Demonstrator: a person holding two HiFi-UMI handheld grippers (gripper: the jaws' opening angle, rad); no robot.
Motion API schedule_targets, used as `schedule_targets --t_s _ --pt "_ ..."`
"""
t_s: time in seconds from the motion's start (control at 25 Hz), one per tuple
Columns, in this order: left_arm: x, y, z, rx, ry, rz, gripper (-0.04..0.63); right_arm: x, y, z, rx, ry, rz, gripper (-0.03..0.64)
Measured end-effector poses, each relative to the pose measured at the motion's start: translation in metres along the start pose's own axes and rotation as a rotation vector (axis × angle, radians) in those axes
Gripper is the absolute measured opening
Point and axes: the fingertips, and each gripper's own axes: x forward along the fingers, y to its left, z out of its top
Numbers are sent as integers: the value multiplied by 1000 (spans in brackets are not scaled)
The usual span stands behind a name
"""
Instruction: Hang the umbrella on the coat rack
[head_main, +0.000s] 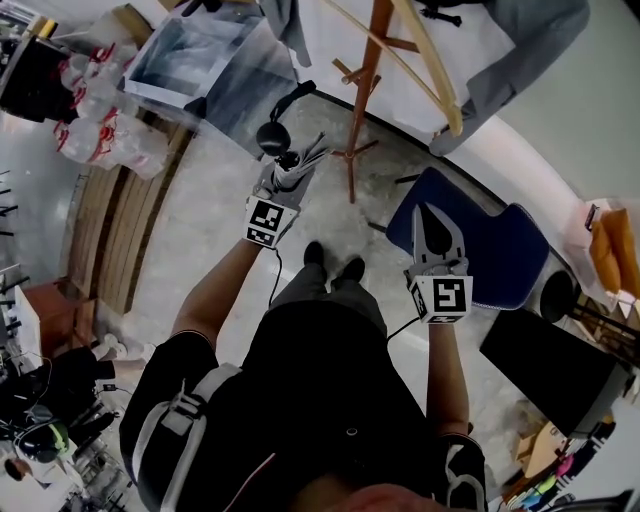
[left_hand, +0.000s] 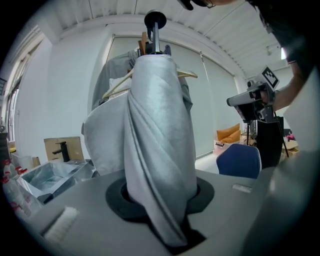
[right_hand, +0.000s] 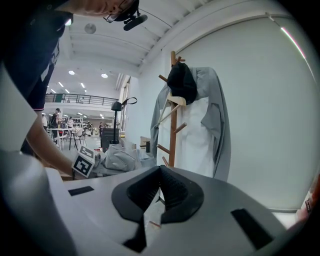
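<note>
The left gripper (head_main: 284, 182) is clamped on the folded grey umbrella (left_hand: 160, 150). The fabric stands upright between its jaws, with the black handle (left_hand: 155, 20) on top. Beside it, the right gripper (head_main: 421, 214) has its jaws closed together on nothing. Just past that gripper stands a blue chair (head_main: 500, 250). Farther ahead is the wooden coat rack (right_hand: 173, 125), draped with a grey garment (right_hand: 220, 120) and well apart from the umbrella.

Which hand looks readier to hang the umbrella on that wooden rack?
Left. The left gripper has its jaws closed on the umbrella, and the coat rack stands ahead of it. The right gripper holds nothing, its jaws together.
</note>
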Motion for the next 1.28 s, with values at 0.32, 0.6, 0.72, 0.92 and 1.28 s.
schedule_targets --t_s 0.32,0.6,0.72,0.92,1.28 --pt "32 -4 -30 -35 31 -16 112 8 -4 -14 12 21 -2 2" --pt "57 -8 -68 -54 84 -40 112 16 -4 -21 25 28 1 2" --pt "66 -8 -84 -56 110 -42 112 17 -2 -26 31 38 3 2" --pt "80 -1 -101 -61 134 -33 112 22 -2 -30 33 47 5 2" --pt "103 4 -123 -62 177 -15 112 26 -4 -38 41 63 2 2"
